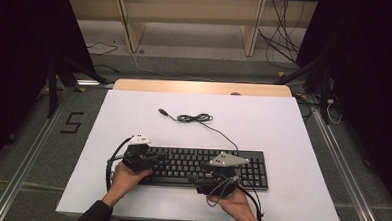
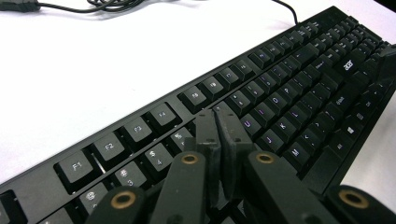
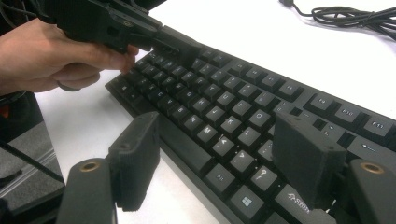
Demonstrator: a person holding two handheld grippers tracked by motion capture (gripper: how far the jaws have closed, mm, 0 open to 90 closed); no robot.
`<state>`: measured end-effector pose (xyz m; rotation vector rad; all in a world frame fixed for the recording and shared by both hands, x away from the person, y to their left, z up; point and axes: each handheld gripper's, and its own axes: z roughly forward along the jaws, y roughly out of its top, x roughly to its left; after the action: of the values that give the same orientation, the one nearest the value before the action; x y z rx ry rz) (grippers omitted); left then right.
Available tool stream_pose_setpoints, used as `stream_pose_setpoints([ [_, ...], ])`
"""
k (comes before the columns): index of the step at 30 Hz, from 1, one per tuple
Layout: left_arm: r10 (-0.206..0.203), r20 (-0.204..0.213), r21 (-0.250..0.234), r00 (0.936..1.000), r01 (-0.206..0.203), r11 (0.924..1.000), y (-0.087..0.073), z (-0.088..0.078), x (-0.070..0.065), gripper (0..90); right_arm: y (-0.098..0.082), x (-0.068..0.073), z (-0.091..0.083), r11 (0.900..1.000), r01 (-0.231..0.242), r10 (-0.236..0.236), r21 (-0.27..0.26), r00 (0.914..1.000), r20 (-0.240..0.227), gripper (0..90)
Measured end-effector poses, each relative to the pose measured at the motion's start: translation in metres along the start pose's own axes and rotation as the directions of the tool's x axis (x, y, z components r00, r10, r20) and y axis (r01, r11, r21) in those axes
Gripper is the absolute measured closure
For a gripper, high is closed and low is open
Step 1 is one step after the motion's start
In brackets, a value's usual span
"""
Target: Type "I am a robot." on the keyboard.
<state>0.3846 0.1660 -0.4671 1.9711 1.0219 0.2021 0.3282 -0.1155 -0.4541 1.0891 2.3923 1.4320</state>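
A black keyboard (image 1: 191, 163) lies on the white table top (image 1: 263, 123) near its front edge. Its cable (image 1: 198, 118) runs back to a small coil and a loose USB plug (image 1: 162, 110). My left gripper (image 1: 157, 159) rests over the keyboard's left end, pointing right. Its jaws are shut together with nothing between them, the tips (image 2: 217, 116) just above the number-row keys (image 2: 299, 74). My right gripper (image 1: 204, 167) sits over the keyboard's front edge right of middle. In the right gripper view (image 3: 219, 158) it stands open, one pad (image 3: 135, 158) over the table and the other over the keys (image 3: 224, 93).
A wooden strip (image 1: 200, 87) borders the table's far edge. Behind it stand wooden shelf legs (image 1: 132, 30) and loose floor cables (image 1: 282, 44). A "5" (image 1: 71, 122) is marked on the floor at left. The cable coil (image 3: 355, 16) lies beyond the keyboard.
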Motion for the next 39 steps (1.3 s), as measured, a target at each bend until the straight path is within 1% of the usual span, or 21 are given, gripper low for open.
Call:
stream_pose_setpoints([
  [3,-0.007,0.004,-0.001,1.0000,0.007,1.0000,0.000,0.000,0.000,85.7,0.000,0.000,0.000,1.000,0.001,-0.001,0.001,1.0000,0.000,33.3],
  [7,-0.003,0.008,-0.002,1.0000,0.003,1.0000,-0.001,-0.001,0.000,82.8,0.000,0.000,0.000,1.000,0.001,-0.001,0.001,1.0000,0.000,33.1],
  [11,-0.019,0.009,-0.011,0.9998,0.019,0.9998,-0.001,-0.005,0.001,75.4,0.000,0.000,0.000,1.000,0.002,-0.002,0.001,1.0000,0.000,32.9],
  [12,-0.017,0.009,-0.013,0.9998,0.017,0.9998,-0.001,-0.006,0.002,74.5,0.000,0.000,0.000,1.000,0.001,-0.001,0.001,1.0000,0.000,32.9],
  [14,-0.026,0.007,-0.020,0.9996,0.026,0.9995,-0.002,-0.008,0.003,72.1,0.000,0.000,0.000,1.000,0.002,-0.002,0.001,1.0000,0.001,32.9],
  [16,-0.037,0.014,-0.028,0.9992,0.038,0.9989,-0.002,-0.011,0.004,68.5,0.000,0.000,0.001,1.000,0.001,-0.001,0.001,1.0000,0.001,32.9],
  [17,-0.034,0.015,-0.030,0.9993,0.034,0.9990,-0.002,-0.012,0.005,66.8,0.000,0.000,0.001,1.000,0.001,-0.001,0.001,1.0000,0.002,32.9],
  [20,-0.042,0.020,-0.035,0.9989,0.043,0.9985,-0.004,-0.016,0.006,61.6,0.000,-0.001,0.001,1.000,0.001,-0.001,0.001,1.0000,0.004,33.0],
  [21,-0.051,0.020,-0.041,0.9985,0.052,0.9978,-0.005,-0.017,0.006,59.1,0.000,-0.001,0.001,1.000,0.002,-0.002,0.001,1.0000,0.005,33.1],
  [23,-0.053,0.024,-0.044,0.9983,0.054,0.9976,-0.006,-0.020,0.007,56.8,0.001,-0.002,0.001,1.000,-0.001,0.001,0.001,1.0000,0.008,33.3],
  [24,-0.065,0.028,-0.051,0.9975,0.066,0.9965,-0.008,-0.021,0.007,55.7,0.001,-0.002,0.001,1.000,-0.001,0.001,0.002,0.9999,0.011,33.5],
  [26,-0.073,0.032,-0.054,0.9968,0.074,0.9958,-0.010,-0.024,0.007,52.3,0.001,-0.003,0.002,1.000,0.000,0.000,0.005,0.9999,0.016,34.4],
  [29,-0.071,0.040,-0.071,0.9966,0.074,0.9947,-0.012,-0.028,0.007,48.1,0.001,-0.004,0.004,1.000,0.000,0.000,0.015,0.9994,0.035,38.4],
  [31,-0.076,0.044,-0.083,0.9961,0.080,0.9934,-0.014,-0.031,0.006,45.2,0.001,-0.005,0.005,1.000,-0.007,0.006,0.027,0.9987,0.051,43.4],
  [36,-0.076,0.055,-0.104,0.9956,0.081,0.9913,-0.017,-0.038,0.006,40.6,0.001,-0.008,0.008,0.999,-0.014,0.012,0.036,0.9985,0.054,56.9],
  [37,-0.082,0.058,-0.107,0.9949,0.088,0.9903,-0.019,-0.039,0.006,39.7,0.001,-0.008,0.009,0.999,-0.010,0.008,0.037,0.9986,0.052,59.4],
  [39,-0.082,0.056,-0.114,0.9951,0.087,0.9897,-0.021,-0.041,0.006,38.8,0.001,-0.008,0.010,0.999,-0.004,0.002,0.041,0.9987,0.051,64.8],
])
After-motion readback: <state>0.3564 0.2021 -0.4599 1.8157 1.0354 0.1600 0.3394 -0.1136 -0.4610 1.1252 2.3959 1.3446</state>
